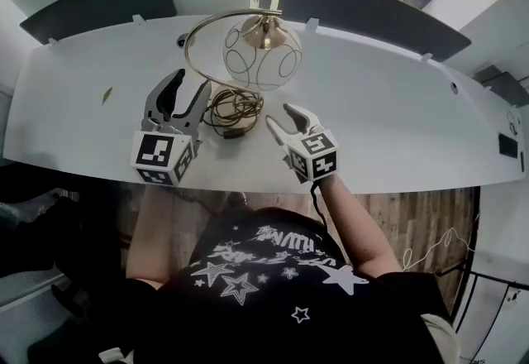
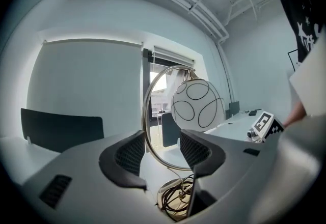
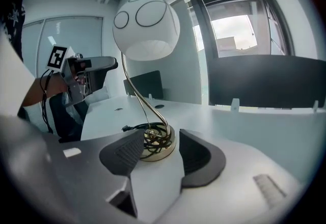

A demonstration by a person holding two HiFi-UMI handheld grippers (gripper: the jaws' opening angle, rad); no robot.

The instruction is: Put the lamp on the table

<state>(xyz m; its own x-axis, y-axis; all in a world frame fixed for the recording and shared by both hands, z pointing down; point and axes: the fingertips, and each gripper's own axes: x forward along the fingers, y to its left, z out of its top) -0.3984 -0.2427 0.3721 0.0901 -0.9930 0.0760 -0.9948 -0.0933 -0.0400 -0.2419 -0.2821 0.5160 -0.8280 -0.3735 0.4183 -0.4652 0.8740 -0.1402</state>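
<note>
The lamp stands upright on the white table (image 1: 397, 122): a white globe shade (image 1: 260, 55) with dark circle lines hangs in a brass ring, and a dark cord lies coiled on the round base (image 1: 234, 108). My left gripper (image 1: 188, 91) is just left of the base, open, with nothing pressed between its pads. In the left gripper view the brass ring (image 2: 147, 116) and the shade (image 2: 197, 105) show beyond its open jaws (image 2: 162, 151). My right gripper (image 1: 281, 117) is open to the right of the base. The base (image 3: 158, 141) sits just past its tips (image 3: 160, 154).
Two dark panels (image 1: 99, 2) (image 1: 364, 7) rise behind the table's far edge, with a window beyond. A small leaf (image 1: 107, 94) lies at the table's left. A black item (image 1: 507, 145) sits at the far right edge. The person's torso is against the near edge.
</note>
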